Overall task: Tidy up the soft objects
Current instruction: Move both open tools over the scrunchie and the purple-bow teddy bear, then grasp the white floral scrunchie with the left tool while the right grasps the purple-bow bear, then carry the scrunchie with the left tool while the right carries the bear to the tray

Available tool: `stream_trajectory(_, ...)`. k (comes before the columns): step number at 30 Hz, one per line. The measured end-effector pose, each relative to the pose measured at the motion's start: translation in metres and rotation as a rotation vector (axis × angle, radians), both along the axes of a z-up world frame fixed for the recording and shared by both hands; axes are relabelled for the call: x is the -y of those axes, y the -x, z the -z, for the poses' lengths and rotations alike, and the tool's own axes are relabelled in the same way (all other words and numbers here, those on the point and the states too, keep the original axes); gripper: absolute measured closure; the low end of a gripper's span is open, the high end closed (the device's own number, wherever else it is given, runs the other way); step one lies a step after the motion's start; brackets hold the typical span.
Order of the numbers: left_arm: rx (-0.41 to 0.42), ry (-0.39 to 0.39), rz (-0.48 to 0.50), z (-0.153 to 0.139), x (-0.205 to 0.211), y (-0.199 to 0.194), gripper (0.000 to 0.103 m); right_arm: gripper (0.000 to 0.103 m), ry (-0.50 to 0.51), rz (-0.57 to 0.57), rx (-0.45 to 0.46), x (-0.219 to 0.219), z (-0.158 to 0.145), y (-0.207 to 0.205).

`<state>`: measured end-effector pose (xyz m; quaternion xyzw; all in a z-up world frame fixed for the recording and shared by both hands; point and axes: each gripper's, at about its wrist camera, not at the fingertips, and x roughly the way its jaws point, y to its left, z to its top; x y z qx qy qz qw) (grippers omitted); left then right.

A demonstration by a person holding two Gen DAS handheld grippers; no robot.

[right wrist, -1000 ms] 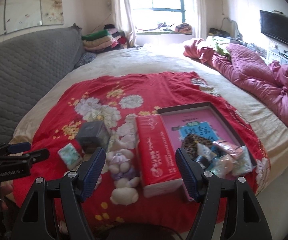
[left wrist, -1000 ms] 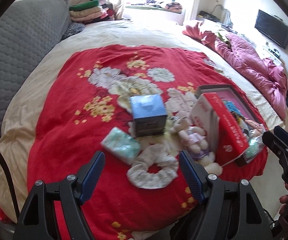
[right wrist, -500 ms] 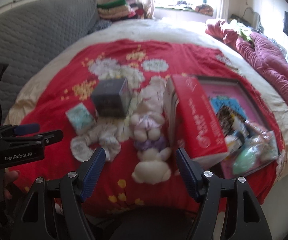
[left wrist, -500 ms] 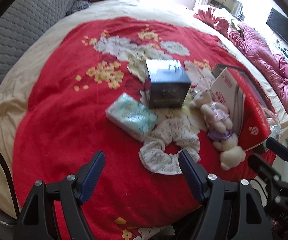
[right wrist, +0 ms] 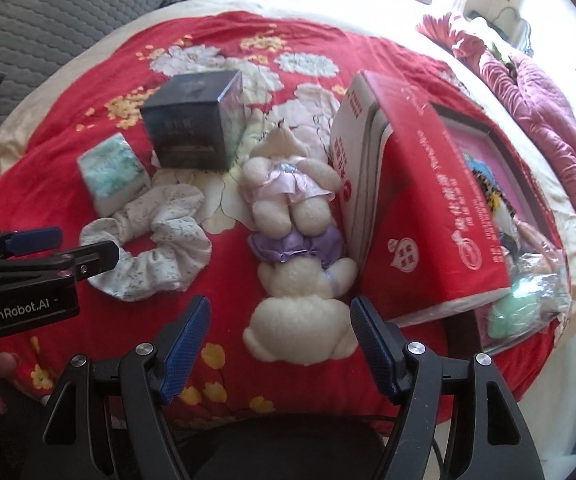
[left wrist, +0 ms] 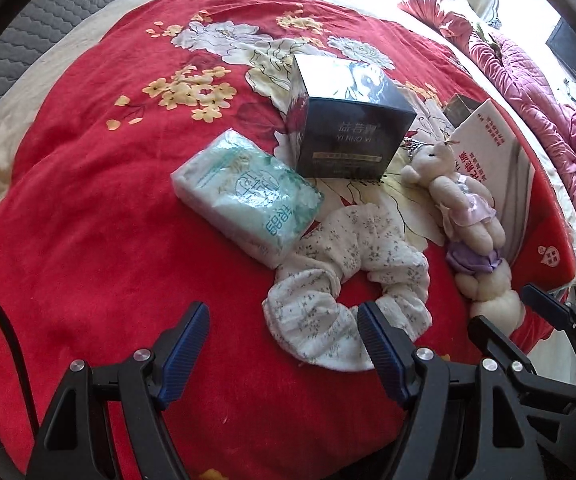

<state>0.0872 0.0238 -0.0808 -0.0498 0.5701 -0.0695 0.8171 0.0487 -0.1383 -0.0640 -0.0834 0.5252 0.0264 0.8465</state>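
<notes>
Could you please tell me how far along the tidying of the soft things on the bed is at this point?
Some soft items already lie in the tray beyond the red box. Nothing is in hand: the left gripper hangs open by the scrunchie, the right gripper open over the plush bear. Left to do: bear, scrunchie and tissue pack on the red blanket.

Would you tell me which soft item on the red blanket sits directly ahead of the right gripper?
The plush bear; its feet lie ahead of the open right gripper, while the floral scrunchie lies further left.
</notes>
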Motion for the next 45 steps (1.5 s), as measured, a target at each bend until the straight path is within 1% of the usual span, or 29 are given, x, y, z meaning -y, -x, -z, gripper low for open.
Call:
stream_trajectory(5, -0.021, 0.011, -0.001, 0.008, 0.004, -0.009, 0.027, 0.029, 0.022, 0.015, -0.021, 0.002, 0.01, -0.008)
stream_trajectory(8, -0.022, 0.005, -0.002, 0.012, 0.007, -0.013, 0.027, 0.035, 0.018, 0.024, -0.05, 0.006, 0.017, -0.013)
stream_trajectory(10, -0.019, 0.002, 0.0, 0.014, 0.009, -0.015, 0.027, 0.044, 0.024, 0.033, -0.063, 0.007, 0.021, -0.016)
stream_trajectory(13, -0.01, -0.018, 0.006, 0.018, 0.013, -0.017, 0.03, 0.048, -0.025, 0.051, -0.085, 0.014, 0.025, -0.019)
stream_trajectory(15, 0.007, -0.026, 0.014, 0.017, 0.015, -0.017, 0.048, 0.049, -0.068, 0.06, -0.081, 0.021, 0.023, -0.02)
stream_trajectory(16, 0.013, -0.03, 0.019, 0.017, 0.017, -0.016, 0.052, 0.049, -0.079, 0.061, -0.08, 0.022, 0.022, -0.019)
stream_trajectory(18, 0.019, -0.028, 0.032, 0.016, 0.019, -0.015, 0.066, 0.049, -0.117, 0.059, -0.064, 0.025, 0.016, -0.016)
stream_trajectory(19, 0.021, -0.028, 0.038, 0.015, 0.021, -0.014, 0.069, 0.049, -0.128, 0.055, -0.061, 0.024, 0.013, -0.014)
stream_trajectory(21, 0.015, -0.01, 0.052, 0.015, 0.023, -0.012, 0.084, 0.049, -0.16, 0.045, -0.05, 0.024, 0.007, -0.01)
stream_trajectory(23, 0.011, 0.007, 0.063, 0.014, 0.025, -0.01, 0.089, 0.049, -0.182, 0.031, -0.045, 0.022, 0.002, -0.006)
stream_trajectory(29, 0.019, 0.062, 0.093, 0.001, 0.026, 0.007, 0.092, 0.049, -0.271, 0.009, -0.056, 0.018, -0.01, 0.007)
stream_trajectory(34, 0.052, 0.076, 0.087, -0.021, 0.02, 0.022, 0.092, 0.049, -0.297, 0.001, -0.034, 0.02, -0.024, 0.02)
stream_trajectory(39, 0.103, 0.053, 0.073, -0.048, 0.016, 0.031, 0.092, 0.049, -0.311, 0.012, 0.013, 0.027, -0.042, 0.025)
stream_trajectory(45, 0.161, 0.038, 0.082, -0.076, 0.02, 0.038, 0.092, 0.049, -0.33, 0.027, 0.075, 0.038, -0.064, 0.029)
